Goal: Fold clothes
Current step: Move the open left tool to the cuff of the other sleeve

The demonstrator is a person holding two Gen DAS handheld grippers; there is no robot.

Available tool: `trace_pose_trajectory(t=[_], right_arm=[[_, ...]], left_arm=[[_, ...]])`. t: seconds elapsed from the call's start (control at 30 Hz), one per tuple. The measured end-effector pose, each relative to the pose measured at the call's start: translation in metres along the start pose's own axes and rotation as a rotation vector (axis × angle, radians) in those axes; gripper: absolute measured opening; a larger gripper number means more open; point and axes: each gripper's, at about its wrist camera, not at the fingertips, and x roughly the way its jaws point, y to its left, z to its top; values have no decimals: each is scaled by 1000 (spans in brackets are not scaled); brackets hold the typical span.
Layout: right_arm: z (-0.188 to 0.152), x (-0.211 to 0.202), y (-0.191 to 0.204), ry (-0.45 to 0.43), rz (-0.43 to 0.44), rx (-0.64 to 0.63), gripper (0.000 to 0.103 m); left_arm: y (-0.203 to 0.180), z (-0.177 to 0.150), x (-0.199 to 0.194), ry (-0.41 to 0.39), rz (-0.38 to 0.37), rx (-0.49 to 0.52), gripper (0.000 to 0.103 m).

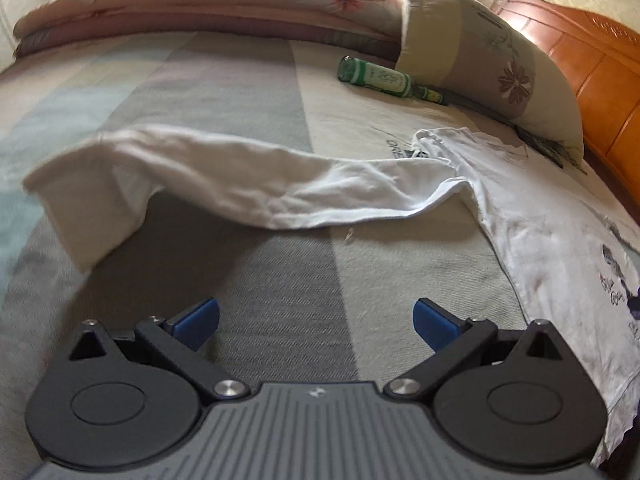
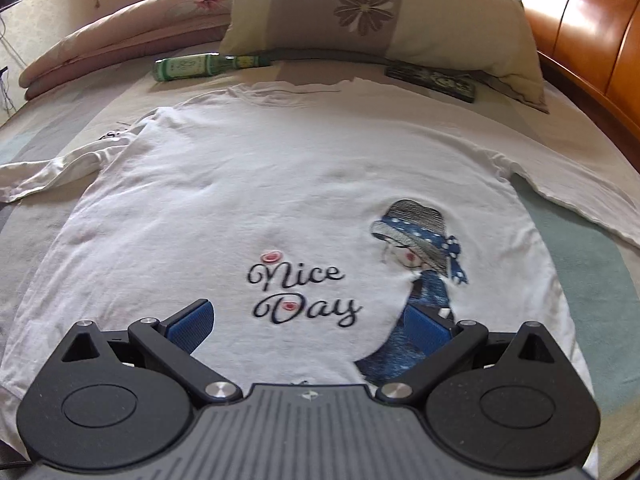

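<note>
The shirt (image 2: 280, 184) lies flat on the bed (image 2: 600, 280), bottle (image 2: 192, 67) and pillow (image 2: 400, 12) behind it.

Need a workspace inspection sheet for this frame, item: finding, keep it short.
Surface: striped bedspread, shirt laid on it.
Job's things: white long-sleeve shirt flat, print side up; left sleeve stretched outward, cuff end rumpled.
Clutter: green bottle lying on its side; dark patterned flat item by the pillow.
Grippers: left claw open over bare bedspread; right claw open over shirt hem.
Cables: thin cord at far left wall.
Surroundings: folded quilt, wooden headboard.
</note>
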Motion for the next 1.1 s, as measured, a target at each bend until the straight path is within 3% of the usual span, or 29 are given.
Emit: trace_pose_trajectory(t=[0.17, 0.5, 0.6, 0.67, 0.83, 0.97, 1.1], right_arm=[[-1, 13, 18, 46, -4, -45, 103], [0, 24, 35, 71, -7, -68, 103], [0, 25, 39, 71, -9, -80, 103], [1, 24, 40, 67, -10, -90, 103], [1, 26, 39, 64, -15, -94, 103], [0, 30, 40, 70, -10, -90, 103], [0, 29, 45, 65, -6, -99, 103]], left_arm=[[23, -7, -4, -94, -71, -52, 102], [59, 31, 23, -180, -102, -162, 102], [72, 42, 29, -213, -50, -180, 102], [84, 47, 27, -247, 24, -202, 102], [122, 51, -2, -334, 131, -277, 102], [134, 50, -26, -338, 127, -278, 102], [124, 52, -36, -322, 135, -226, 102]])
